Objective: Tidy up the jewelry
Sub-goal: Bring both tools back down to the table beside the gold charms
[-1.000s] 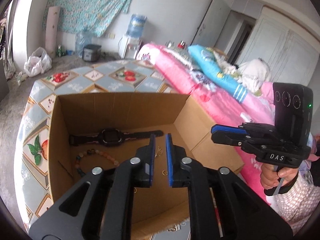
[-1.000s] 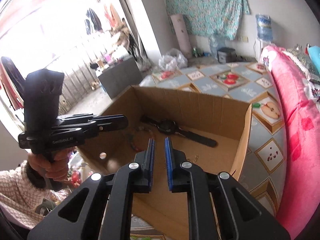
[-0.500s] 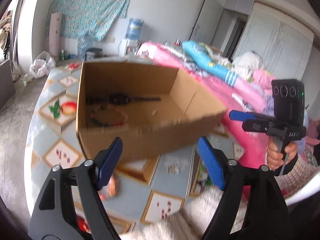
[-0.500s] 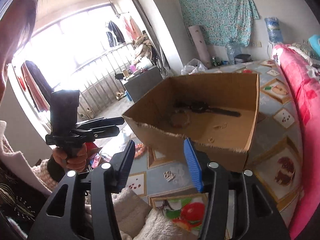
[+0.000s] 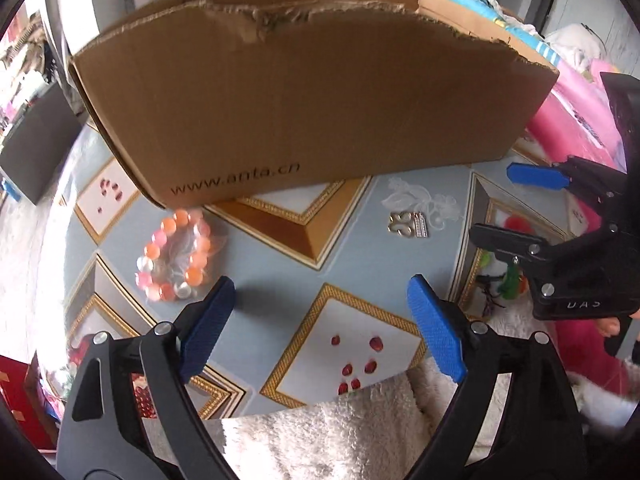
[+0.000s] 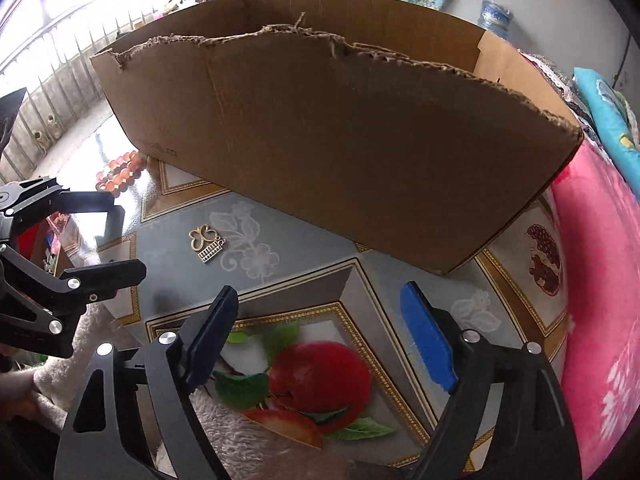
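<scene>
Now both claws, left claw [image 5: 320, 320] and right claw [image 6: 320, 332], have dropped outside the brown cardboard box [image 5: 312, 92] and are opening, empty; the orange-pink bead bracelet [image 5: 174, 256] near the table's [image 5: 280, 264] front edge seems next.

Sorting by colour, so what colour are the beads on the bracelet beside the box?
Orange, pink and clear beads, best seen in the left wrist view.

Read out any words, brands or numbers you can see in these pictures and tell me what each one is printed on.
"www.anta.cn": printed in dark letters on the front wall of the cardboard box, seen from the left wrist camera.
"DAS": pale letters on the right gripper, seen upside down.
A faint dark marking low on the box wall in the right wrist camera: too small to read.
</scene>
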Motion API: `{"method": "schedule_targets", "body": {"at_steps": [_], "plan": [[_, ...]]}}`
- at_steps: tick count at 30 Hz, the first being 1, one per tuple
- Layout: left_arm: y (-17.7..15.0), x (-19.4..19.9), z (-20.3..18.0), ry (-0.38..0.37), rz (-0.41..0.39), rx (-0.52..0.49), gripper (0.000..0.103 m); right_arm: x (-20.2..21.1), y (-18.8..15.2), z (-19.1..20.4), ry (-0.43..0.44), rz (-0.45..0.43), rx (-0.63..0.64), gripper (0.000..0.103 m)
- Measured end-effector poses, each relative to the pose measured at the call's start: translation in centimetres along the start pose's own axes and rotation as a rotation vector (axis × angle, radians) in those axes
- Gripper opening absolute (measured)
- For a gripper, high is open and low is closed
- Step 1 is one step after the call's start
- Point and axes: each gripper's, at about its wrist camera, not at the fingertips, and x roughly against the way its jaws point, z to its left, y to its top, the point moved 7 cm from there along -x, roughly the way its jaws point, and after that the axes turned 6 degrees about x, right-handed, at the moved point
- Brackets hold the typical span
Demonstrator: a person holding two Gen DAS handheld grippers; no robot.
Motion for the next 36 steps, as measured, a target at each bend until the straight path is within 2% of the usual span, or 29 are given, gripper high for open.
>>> {"method": "schedule_targets", "body": {"at_steps": [4,9,12,27,36], "plan": [[-0.1,-0.7,-0.6,0.066,0.004,-0.032,0.09,-0.8,0.1,-0.6,0.002,0.014,-0.032,0.087],[0.1,-0.9,-1.1,0.072,0.008,-0.008,0.094,-1.5,0.5,-1.5,-0.008,0.017,-0.053,0.091],[0.2,-1.1,-0.9,0.077,0.009,0.0,0.095,-2.2,0.5,-2.6,-0.011,0.025,-0.073,0.096],[0.3,-1.5,-0.8,0.084,0.01,0.013,0.095,-3.3,1.0,-3.6,0.005,0.038,-0.081,0.097],[0.3,-1.5,-0.8,0.085,0.01,0.014,0.095,-2.2,0.0,-3.5,0.006,0.034,-0.077,0.097]]}}
